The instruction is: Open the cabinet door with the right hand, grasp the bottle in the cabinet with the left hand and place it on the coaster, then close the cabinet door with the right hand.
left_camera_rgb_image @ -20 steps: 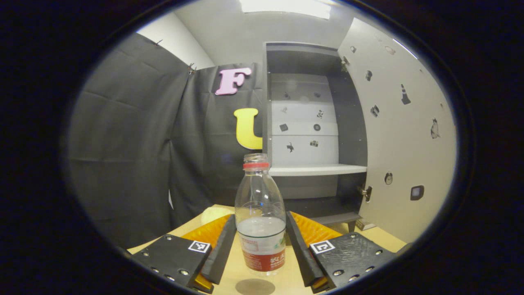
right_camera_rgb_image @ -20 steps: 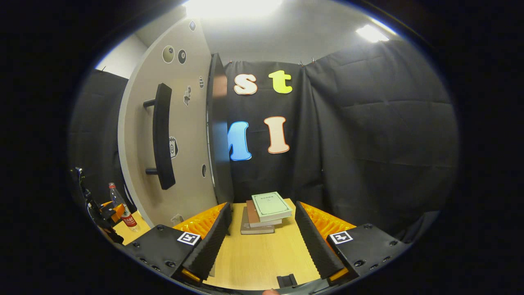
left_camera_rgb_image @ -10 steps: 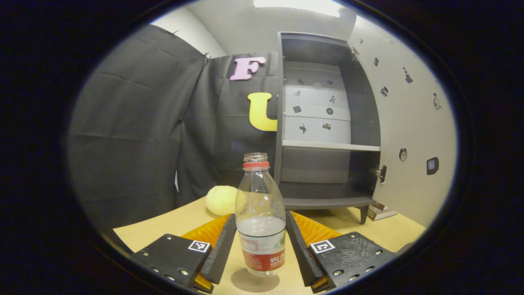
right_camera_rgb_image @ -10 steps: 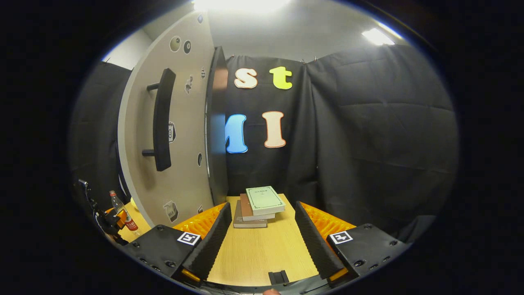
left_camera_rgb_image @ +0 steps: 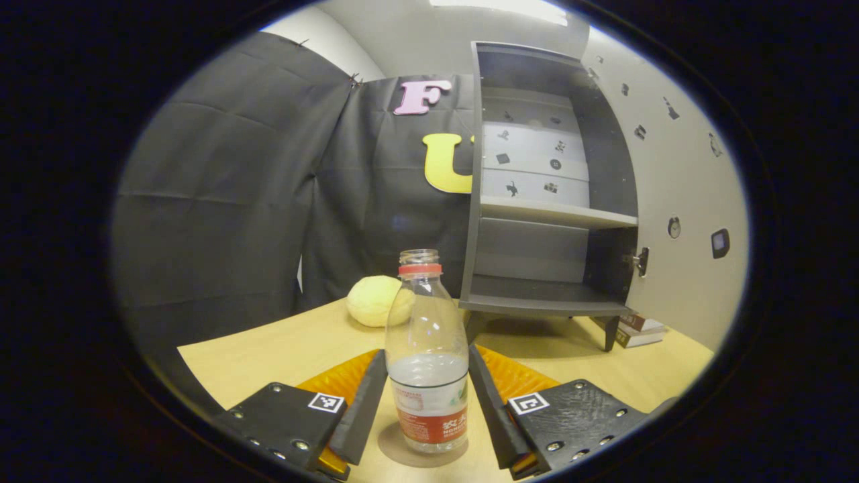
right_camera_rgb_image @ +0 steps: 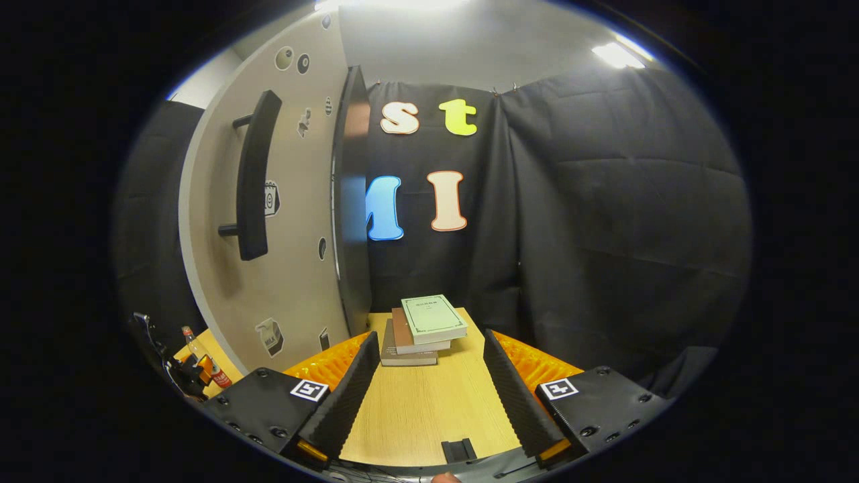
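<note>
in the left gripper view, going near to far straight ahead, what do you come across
Left hand-held gripper → bottle between its fingers, over the coaster → yellow round thing → open cabinet → black cloth wall.

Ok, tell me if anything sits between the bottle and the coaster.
Nothing visible does. The bottle, held upright by the left gripper, is right over the round coaster on the table. The yellow ball lies farther back.

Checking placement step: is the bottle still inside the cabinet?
No, the bottle stands between the left gripper jaws over the table, outside the cabinet.
</note>
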{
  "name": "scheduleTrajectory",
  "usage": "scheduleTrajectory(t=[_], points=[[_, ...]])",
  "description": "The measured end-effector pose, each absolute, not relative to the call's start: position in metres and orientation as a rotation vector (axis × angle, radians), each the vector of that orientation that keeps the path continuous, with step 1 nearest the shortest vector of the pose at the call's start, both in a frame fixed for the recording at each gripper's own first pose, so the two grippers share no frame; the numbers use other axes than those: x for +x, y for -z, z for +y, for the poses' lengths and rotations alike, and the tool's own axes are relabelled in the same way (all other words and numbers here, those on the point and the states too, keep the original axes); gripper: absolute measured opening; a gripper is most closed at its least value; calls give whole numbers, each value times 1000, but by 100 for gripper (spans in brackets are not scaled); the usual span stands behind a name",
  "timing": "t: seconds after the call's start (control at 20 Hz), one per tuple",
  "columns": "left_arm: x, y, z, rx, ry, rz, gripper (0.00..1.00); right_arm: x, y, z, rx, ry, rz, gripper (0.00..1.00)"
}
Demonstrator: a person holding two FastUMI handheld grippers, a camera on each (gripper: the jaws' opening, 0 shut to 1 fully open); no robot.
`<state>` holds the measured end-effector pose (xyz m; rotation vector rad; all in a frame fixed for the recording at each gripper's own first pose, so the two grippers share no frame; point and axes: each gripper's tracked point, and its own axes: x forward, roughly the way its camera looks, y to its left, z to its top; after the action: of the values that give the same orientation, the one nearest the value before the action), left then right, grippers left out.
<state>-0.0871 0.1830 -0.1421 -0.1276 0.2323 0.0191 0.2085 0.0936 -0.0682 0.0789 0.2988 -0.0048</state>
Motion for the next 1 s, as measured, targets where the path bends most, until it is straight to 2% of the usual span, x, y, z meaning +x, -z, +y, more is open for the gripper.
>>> scheduleTrajectory(t=[0.3,0.35,0.4,0.45,0.6,0.65,0.7,0.75,0.8,0.9,0.95,1.0], points=[[-84,146,187,-82,-14,230,75,211,75,95,137,4,325,99],[-85,146,187,-78,-6,236,76,211,74,96,138,3,322,94],[-86,149,186,-71,1,253,71,213,73,98,138,0,321,99],[-89,150,186,-63,7,269,76,213,73,99,137,-3,321,99],[-89,149,190,-32,9,281,77,216,71,106,147,-26,322,99],[-87,148,191,-27,8,275,75,216,69,106,147,-31,317,94],[-87,146,191,-25,9,267,75,216,66,107,147,-34,310,99],[-87,145,191,-27,11,261,75,216,64,109,148,-40,303,94],[-86,143,190,-30,15,255,77,216,63,110,150,-46,298,99],[-84,139,189,-30,19,241,77,216,60,112,158,-55,291,99],[-82,137,190,-25,20,231,77,215,58,111,165,-59,286,94],[-80,134,190,-21,22,224,77,216,55,111,176,-63,281,94]])
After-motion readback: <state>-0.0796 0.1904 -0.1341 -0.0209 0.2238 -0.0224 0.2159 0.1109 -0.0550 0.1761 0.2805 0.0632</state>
